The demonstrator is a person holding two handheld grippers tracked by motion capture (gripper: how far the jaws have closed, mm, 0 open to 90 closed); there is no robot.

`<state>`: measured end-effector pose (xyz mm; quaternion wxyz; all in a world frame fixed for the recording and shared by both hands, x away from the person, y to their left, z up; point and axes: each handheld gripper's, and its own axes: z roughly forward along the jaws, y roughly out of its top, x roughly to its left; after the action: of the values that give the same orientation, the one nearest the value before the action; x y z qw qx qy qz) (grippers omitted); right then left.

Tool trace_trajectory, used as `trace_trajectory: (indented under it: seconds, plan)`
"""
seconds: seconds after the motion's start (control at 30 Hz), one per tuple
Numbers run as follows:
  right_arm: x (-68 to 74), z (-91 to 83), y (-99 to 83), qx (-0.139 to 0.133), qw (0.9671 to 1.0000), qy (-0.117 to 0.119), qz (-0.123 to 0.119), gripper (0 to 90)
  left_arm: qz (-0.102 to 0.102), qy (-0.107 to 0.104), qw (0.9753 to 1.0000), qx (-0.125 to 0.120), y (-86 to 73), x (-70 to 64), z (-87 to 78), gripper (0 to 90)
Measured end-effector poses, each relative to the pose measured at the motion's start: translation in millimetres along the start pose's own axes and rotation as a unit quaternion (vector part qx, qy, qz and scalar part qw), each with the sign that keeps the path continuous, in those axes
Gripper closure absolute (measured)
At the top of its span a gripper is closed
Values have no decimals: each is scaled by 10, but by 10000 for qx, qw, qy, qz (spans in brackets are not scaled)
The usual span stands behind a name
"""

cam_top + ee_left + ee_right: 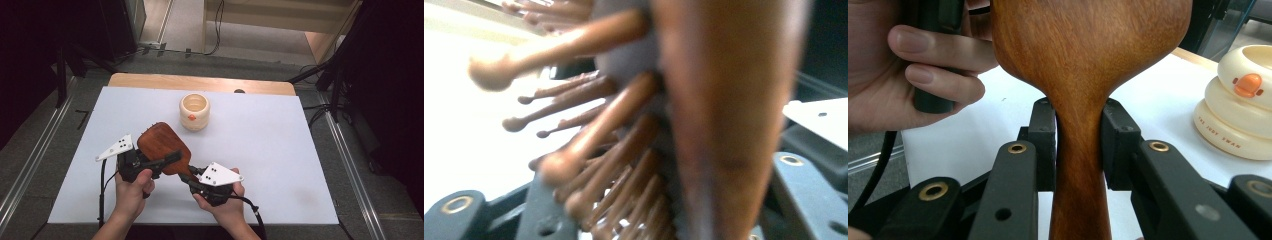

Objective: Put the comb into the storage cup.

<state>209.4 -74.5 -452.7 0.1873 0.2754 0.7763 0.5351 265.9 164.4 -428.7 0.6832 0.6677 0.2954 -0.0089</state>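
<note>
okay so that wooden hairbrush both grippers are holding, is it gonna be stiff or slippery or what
The wooden hairbrush likely stays rigid: its solid paddle and neck show no bend where the right hand-held gripper clamps it. The polished wood looks smooth, so it may slip or pivot at that narrow neck. The bristles near the left hand-held gripper probably flex slightly under pressure.

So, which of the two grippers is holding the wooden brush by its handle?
The right gripper: its fingers clamp the narrow neck of the wooden brush. The left gripper instead grips the wide head with the bristles.
</note>
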Motion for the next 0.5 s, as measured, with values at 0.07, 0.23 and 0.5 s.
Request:
trace_trajectory:
  seconds: [0.07,0.23,0.5]
  plan:
    - [-16,17,1,-21,10000,24,80,634,136,106,9999,6,0,-17,-8,532]
    - [-56,52,-7,-176,9998,36,-74,430,188,152,9997,-45,24,-7,-47,549]
    - [-173,47,-44,-182,9998,123,-21,269,283,337,9989,-134,76,34,-142,551]
